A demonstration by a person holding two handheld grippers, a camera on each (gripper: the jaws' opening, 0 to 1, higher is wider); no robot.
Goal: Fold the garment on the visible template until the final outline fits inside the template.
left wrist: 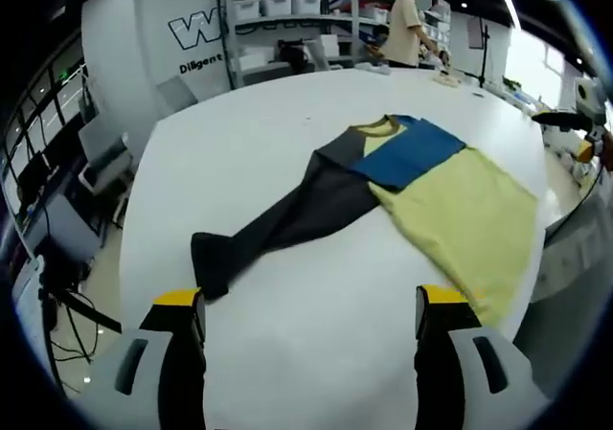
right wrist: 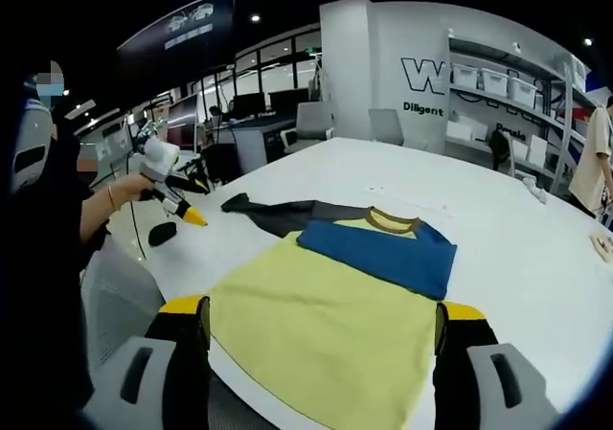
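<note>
A long-sleeved shirt [left wrist: 450,210] lies flat on the white table [left wrist: 287,334]. It has a yellow body, a blue chest band [left wrist: 407,152], a brownish collar and a dark grey sleeve [left wrist: 278,224] stretched out sideways. My left gripper [left wrist: 309,301] hovers over bare table short of the sleeve cuff, open and holding nothing. In the right gripper view the shirt [right wrist: 326,325] has its yellow hem nearest me, and my right gripper [right wrist: 324,307] is open with a jaw on either side of the hem. A hand holds the left gripper [right wrist: 172,195] beyond the sleeve end [right wrist: 259,212].
Shelves with white bins [left wrist: 278,4] and a person [left wrist: 407,28] stand behind the table. An office chair [left wrist: 101,157] and cables are at the left. The table edge [right wrist: 182,277] runs close under the hem. Small items [left wrist: 445,78] lie at the far side.
</note>
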